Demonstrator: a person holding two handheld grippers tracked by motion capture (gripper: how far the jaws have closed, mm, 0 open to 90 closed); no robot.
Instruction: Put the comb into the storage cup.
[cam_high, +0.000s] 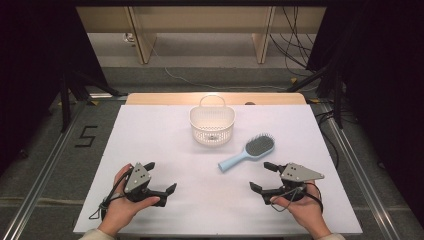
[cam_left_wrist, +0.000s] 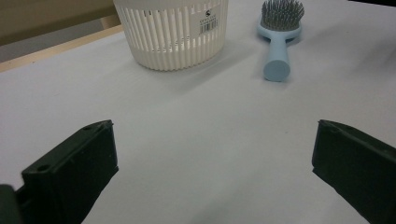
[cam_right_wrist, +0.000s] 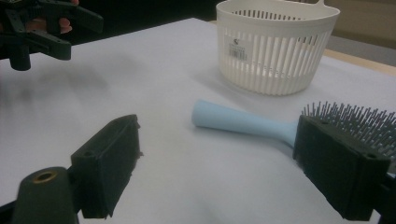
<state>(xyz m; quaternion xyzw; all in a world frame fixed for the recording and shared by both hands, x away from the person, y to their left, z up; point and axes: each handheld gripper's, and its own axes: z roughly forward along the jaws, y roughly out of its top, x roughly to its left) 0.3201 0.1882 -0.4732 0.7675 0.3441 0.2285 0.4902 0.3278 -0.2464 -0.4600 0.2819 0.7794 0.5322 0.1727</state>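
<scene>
Nothing looks started yet: the brush lies bristles-up on the worktop just beside the empty basket, while the left gripper and right gripper hover near the front edge, jaws wide apart, holding nothing

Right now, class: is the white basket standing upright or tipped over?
Upright. The white basket rests on its base on the table, open rim facing up, handle at the far side. The hairbrush lies outside it.
</scene>
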